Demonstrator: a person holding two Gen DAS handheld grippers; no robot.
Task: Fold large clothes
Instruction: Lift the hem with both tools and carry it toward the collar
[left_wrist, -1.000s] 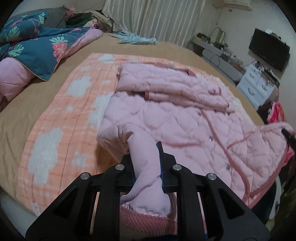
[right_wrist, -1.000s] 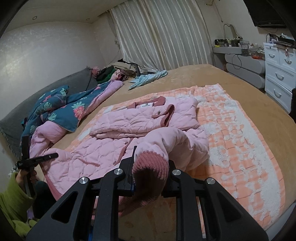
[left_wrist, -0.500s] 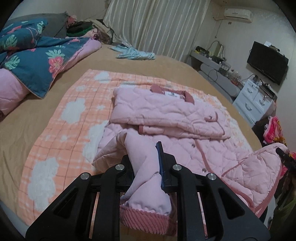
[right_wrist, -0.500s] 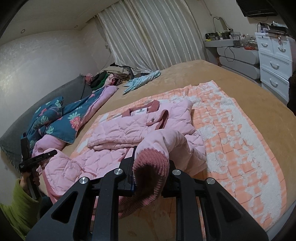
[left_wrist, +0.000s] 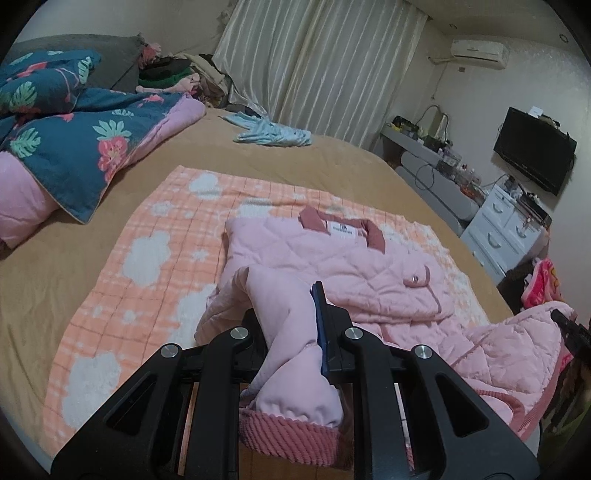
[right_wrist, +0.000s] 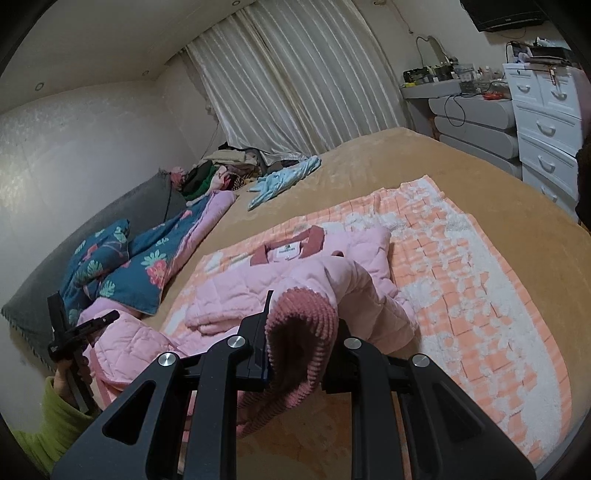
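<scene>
Hem of a jacket lifted over the bed

The wide tan bed (left_wrist: 332, 162) carries an orange checked blanket (left_wrist: 147, 240) and the pink quilted jacket (left_wrist: 332, 258); left gripper (left_wrist: 291, 325) and right gripper (right_wrist: 299, 328) each pinch its ribbed hem. Uneven pulling could skew the fold, or thick padding could slip free.

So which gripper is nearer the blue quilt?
Left. The left gripper holds the jacket right beside the quilt; the right gripper is across the jacket from it.
</scene>
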